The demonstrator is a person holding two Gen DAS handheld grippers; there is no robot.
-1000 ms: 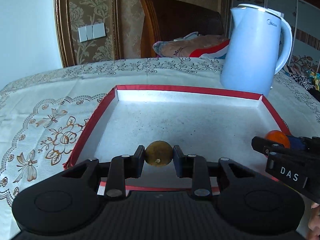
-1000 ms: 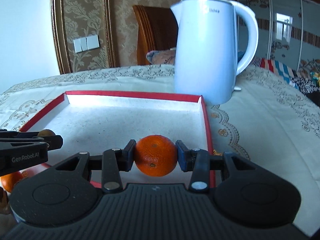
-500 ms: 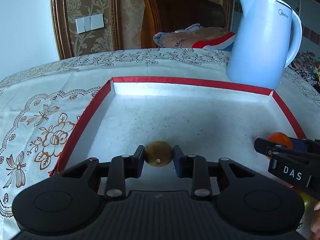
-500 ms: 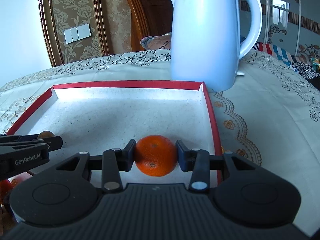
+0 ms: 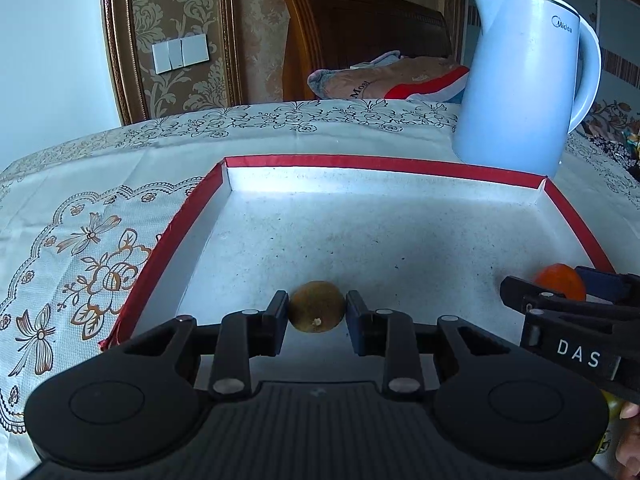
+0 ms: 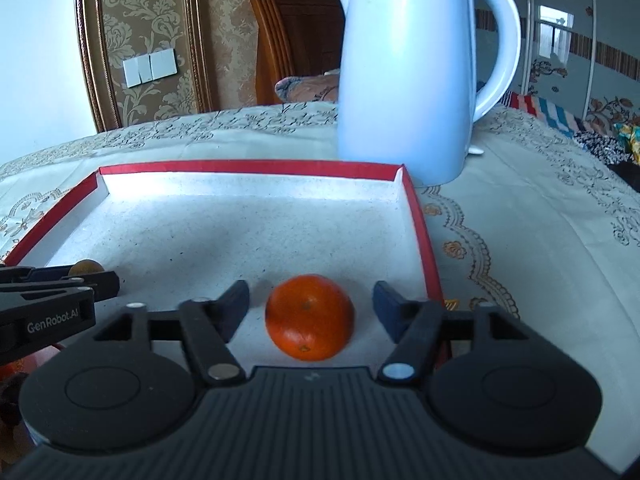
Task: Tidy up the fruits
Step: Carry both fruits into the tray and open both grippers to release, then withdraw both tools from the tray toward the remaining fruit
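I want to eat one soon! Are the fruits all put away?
Almost. The orange sits in the red-rimmed tray, and the right gripper is open around it. The left gripper clamps the brown fruit over the tray. More fruit may wait nearby; unclear.

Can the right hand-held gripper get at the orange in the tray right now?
Probably yes. The orange sits in the tray between the open fingers of the right hand-held gripper, with gaps on both sides and nothing between them.

kiwi (image 5: 317,312) left of orange (image 6: 309,317), in tray (image 5: 384,165)
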